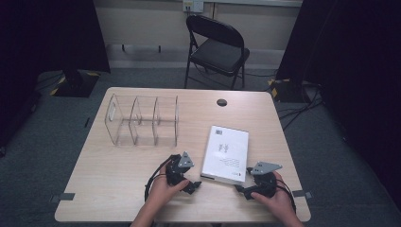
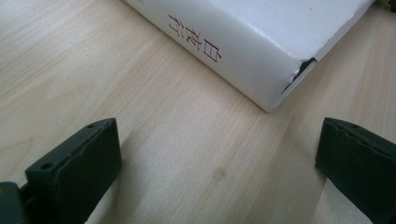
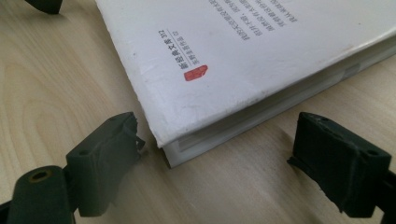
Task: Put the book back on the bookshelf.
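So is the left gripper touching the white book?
Apart. The left gripper view shows bare table between the open left gripper and the corner of the white book.

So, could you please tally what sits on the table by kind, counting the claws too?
White book: 1
Clear plastic organizer: 1
Claws, both open: 2 (left claw, right claw)
Total: 4

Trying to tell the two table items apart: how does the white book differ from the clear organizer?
The white book is opaque and lies flat near both grippers; the clear organizer is see-through, stands upright with dividers, farther back on the left. The book's corner sits before the open left gripper and right gripper; the organizer sits untouched. Both rest on the table.
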### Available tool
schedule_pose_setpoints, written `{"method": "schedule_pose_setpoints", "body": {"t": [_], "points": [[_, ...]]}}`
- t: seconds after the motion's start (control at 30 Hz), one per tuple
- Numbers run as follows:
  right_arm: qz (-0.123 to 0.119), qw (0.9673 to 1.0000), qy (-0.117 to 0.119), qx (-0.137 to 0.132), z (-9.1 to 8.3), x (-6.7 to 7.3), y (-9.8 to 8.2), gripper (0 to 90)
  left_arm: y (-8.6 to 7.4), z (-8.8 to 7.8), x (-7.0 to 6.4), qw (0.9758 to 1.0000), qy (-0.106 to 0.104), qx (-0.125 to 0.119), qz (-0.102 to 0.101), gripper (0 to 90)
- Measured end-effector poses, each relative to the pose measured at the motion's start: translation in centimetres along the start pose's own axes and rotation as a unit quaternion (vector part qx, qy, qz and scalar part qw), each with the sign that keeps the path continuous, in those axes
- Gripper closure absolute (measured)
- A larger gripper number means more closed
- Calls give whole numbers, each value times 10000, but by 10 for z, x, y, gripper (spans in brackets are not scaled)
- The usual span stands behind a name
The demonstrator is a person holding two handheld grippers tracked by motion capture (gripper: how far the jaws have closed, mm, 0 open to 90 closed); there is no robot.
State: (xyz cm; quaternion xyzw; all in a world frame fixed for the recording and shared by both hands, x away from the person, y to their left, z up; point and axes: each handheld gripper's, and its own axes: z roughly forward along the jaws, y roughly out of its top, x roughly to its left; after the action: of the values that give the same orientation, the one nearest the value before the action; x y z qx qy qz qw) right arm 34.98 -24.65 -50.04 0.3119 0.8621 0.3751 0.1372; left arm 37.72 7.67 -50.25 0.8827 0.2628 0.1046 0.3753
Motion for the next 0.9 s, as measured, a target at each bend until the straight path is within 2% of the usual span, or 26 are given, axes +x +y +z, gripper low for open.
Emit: {"method": "schedule_pose_setpoints", "body": {"t": [0.27, 0.37, 0.4, 0.43, 0.47, 0.53, 0.6, 0.63, 0.7, 0.73, 0.77, 0.83, 0.9], "points": [[27, 10000, -65, 8, 1, 1, 1, 125, 1, 1, -1, 10000, 57, 33, -38, 0], [137, 9999, -105, -1, 1, 3, 1, 136, 4, 2, -1, 9999, 44, 88, -38, 0], [102, 9999, -81, -38, 0, 4, 1, 220, 7, 3, -1, 9999, 43, 119, 20, 40], [123, 9998, -88, -112, -1, 4, 1, 309, 10, 3, -3, 10000, 45, -29, 7, 127], [131, 9998, -89, -139, -2, 4, 1, 355, 12, 5, -5, 10000, 71, -46, -20, 205], [137, 9998, -74, -120, -2, 5, 1, 365, 14, 7, -6, 10000, 95, 5, -25, 153], [99, 9999, -12, -97, -2, 5, 2, 400, 18, 9, -7, 10000, 84, 34, -7, 168], [184, 9998, -15, -100, -3, 5, 2, 409, 20, 10, -8, 10000, 58, 68, 12, 178], [209, 9998, -49, -8, -2, 7, 5, 432, 24, 12, -9, 9997, 109, 104, 196, 183], [126, 9999, -87, 54, -2, 9, 7, 421, 26, 13, -10, 9996, 124, 126, 204, 196], [140, 9998, -136, 106, -2, 11, 8, 425, 28, 15, -11, 9997, 130, 94, 191, 204], [215, 9997, -100, 59, -1, 9, 9, 434, 33, 18, -12, 9993, 71, 150, 336, 217], [211, 9997, -85, 91, -2, 8, 9, 437, 35, 19, -13, 9992, 62, 174, 363, 217]]}}
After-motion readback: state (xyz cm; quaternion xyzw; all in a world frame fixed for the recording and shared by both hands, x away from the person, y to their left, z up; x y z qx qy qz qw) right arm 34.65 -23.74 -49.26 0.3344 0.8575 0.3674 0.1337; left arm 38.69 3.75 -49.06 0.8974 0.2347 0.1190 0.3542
